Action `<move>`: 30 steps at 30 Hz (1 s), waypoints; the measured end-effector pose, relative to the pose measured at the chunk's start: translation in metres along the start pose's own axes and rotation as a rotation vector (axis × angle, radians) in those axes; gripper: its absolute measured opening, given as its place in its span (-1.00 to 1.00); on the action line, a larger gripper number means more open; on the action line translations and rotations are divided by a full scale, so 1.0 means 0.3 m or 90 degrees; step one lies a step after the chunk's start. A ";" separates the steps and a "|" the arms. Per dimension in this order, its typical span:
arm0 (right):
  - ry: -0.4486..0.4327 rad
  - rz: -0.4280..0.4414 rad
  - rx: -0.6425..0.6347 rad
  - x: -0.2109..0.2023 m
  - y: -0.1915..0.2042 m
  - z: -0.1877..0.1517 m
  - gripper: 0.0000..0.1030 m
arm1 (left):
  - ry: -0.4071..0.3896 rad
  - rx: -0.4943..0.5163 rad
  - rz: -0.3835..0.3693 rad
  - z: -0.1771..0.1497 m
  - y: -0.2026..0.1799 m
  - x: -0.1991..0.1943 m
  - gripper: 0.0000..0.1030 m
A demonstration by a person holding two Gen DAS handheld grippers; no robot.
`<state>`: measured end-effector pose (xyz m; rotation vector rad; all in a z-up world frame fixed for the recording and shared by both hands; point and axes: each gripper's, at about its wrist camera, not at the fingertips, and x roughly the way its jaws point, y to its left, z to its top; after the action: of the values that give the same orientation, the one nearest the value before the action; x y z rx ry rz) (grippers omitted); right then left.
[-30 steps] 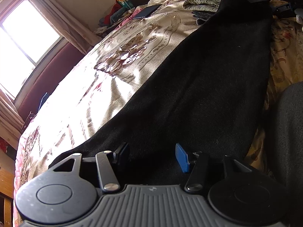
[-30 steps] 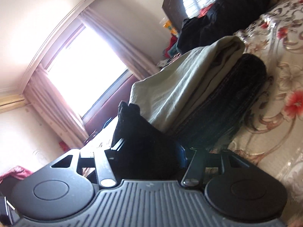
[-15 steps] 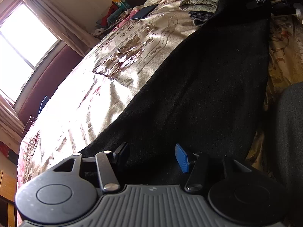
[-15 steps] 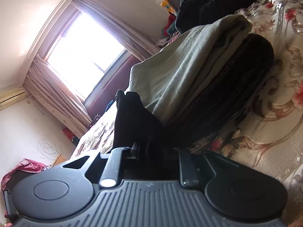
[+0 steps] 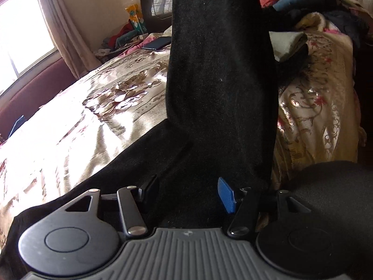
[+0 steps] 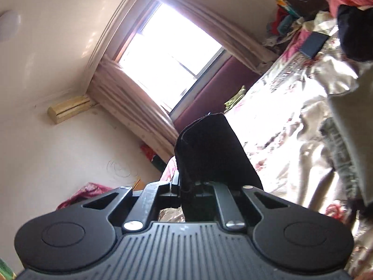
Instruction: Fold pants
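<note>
Sunlight from a curtained window [image 6: 172, 53] washes over a wide bed covered by a shiny gold floral bedspread [image 5: 98, 121], which fills most of both views. Across the bedspread lie the black pants [image 5: 221, 81]: their near part rests flat on the bed under the left gripper [image 5: 188, 192], while a long leg rises steeply out of the top of the left wrist view. Behind the raised leg, a stack of folded clothes [image 5: 289, 44] sits on the bed, and farther back a dark phone [image 5: 158, 43] lies near the headboard clutter. The left gripper's jaws stand apart and are opening, one black finger and one blue pad [image 5: 225, 194] to either side of the dark cloth; the fabric seems to lie between and below them without being pressed, though black on black makes that hard to judge. In the right wrist view, the right gripper [image 6: 188, 186] has its jaws drawn nearly together and clamped on the end of the pants, whose hem [image 6: 209, 140] stands up past the fingertips against the bright window.
</note>
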<state>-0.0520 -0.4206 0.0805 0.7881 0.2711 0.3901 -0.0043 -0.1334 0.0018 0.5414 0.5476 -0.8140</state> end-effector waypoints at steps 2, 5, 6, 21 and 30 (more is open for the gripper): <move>0.054 0.020 -0.027 0.146 0.093 -0.029 -0.82 | -0.010 -0.027 0.021 -0.038 0.065 -0.063 0.34; 0.140 0.042 -0.056 0.373 0.217 -0.118 -0.82 | -0.021 -0.076 0.077 -0.134 0.194 -0.191 0.35; 0.178 0.049 -0.064 0.461 0.263 -0.176 -0.82 | -0.013 -0.097 0.090 -0.167 0.235 -0.229 0.35; 0.447 0.064 -0.193 1.066 0.687 -0.646 -0.82 | -0.026 -0.335 0.245 -0.463 0.576 -0.569 0.38; 0.518 0.063 -0.283 1.276 0.842 -0.958 -0.81 | 0.022 -0.428 0.327 -0.672 0.683 -0.636 0.38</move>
<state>0.1221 0.0899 0.0357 0.1707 0.8728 0.8258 0.0000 0.2107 0.0239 0.0583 0.6362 -0.1047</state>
